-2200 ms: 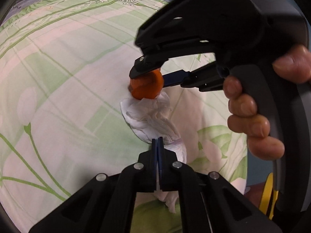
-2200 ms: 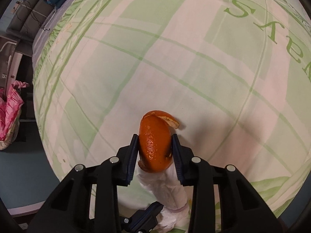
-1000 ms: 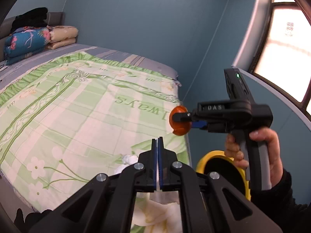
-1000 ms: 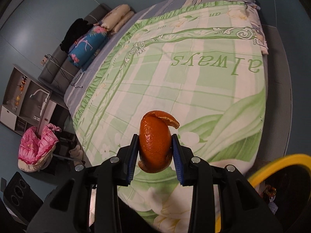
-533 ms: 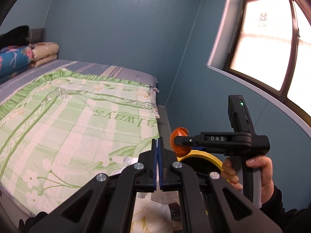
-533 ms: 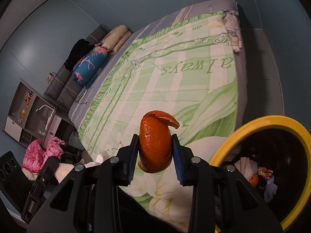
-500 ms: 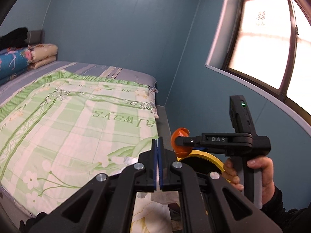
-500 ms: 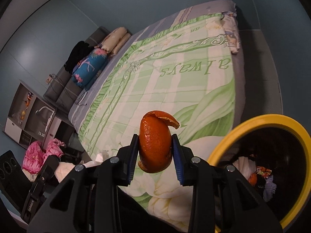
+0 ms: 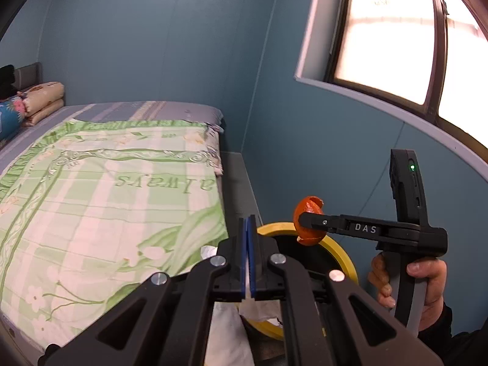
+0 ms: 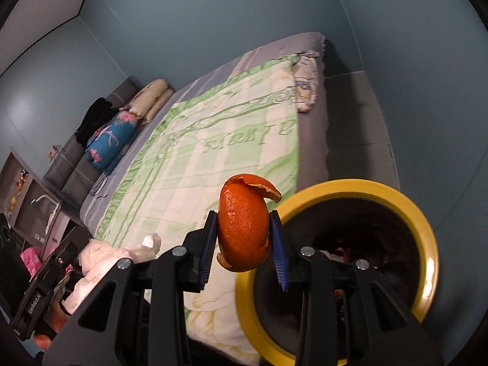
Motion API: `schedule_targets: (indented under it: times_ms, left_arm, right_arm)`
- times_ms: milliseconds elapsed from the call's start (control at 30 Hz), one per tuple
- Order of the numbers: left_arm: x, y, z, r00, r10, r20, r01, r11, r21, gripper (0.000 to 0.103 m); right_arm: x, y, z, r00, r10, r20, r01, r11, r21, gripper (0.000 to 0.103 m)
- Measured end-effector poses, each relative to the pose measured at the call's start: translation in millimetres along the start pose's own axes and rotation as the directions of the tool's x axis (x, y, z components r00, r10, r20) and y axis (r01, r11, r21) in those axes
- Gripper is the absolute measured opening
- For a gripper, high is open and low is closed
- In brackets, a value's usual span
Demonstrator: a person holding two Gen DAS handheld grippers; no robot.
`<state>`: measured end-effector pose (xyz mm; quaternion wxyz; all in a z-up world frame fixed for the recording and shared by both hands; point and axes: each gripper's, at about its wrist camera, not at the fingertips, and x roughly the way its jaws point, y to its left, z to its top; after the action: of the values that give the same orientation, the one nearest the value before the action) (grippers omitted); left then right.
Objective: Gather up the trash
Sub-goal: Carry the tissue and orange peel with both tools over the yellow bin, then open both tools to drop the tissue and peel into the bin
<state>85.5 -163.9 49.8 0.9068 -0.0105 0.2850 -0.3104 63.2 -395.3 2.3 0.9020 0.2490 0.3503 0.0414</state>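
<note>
Light, springy orange peel (image 10: 244, 228) is pinched across its curved sides by the right hand-held gripper (image 10: 244, 242) over the yellow-rimmed bin (image 10: 427, 231), while soft tissue (image 9: 227, 332) hangs clamped in the closed left hand-held gripper (image 9: 247, 256).

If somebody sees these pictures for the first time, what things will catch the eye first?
First the orange peel, bright, pinched in the right gripper just over the near edge of the yellow-rimmed bin. Next the green checked quilt covering the bed on the left. Then the white tissue hanging from the shut left gripper.
</note>
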Motion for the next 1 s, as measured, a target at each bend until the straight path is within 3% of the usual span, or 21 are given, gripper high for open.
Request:
schedule_targets:
  times_ms: [367,1000]
  left_arm:
    - [55,-32,-7,0.996,-0.064,-0.058,0.066,0.997,0.029,0.001]
    - [128,-36,-33,0.972,-0.068,-0.226,0.071,0.997,0.007,0.001]
  right_arm:
    - [-2,-43,-12,0.999,-0.038,0.02,0.036,0.996,0.085,0.032]
    - [26,-81,-22,0.992,-0.111,-0.055,0.119,0.98,0.161,0.033]
